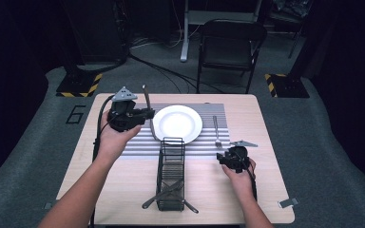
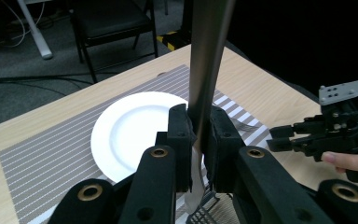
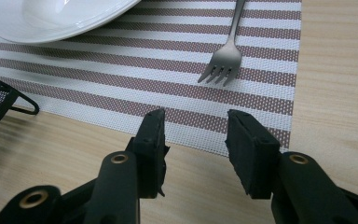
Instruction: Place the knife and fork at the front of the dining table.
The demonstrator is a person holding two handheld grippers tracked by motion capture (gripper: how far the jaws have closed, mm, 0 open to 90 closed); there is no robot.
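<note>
Left of the white plate (image 1: pixel 177 124), your left gripper (image 1: pixel 145 114) has its jaws clamped on a table knife (image 2: pixel 208 65), which stands nearly upright above the striped placemat (image 1: pixel 138 145); the knife passes between the pads and sticks out on both sides of them. Your right gripper (image 3: pixel 196 140) rests over bare tabletop (image 1: pixel 261 190) at the mat's near edge, jaws parted with nothing between them. A fork (image 3: pixel 226 56) lies on the mat just beyond those jaws, tines toward them. Nearer to you, the black wire caddy (image 1: pixel 171 175) holds more cutlery.
</note>
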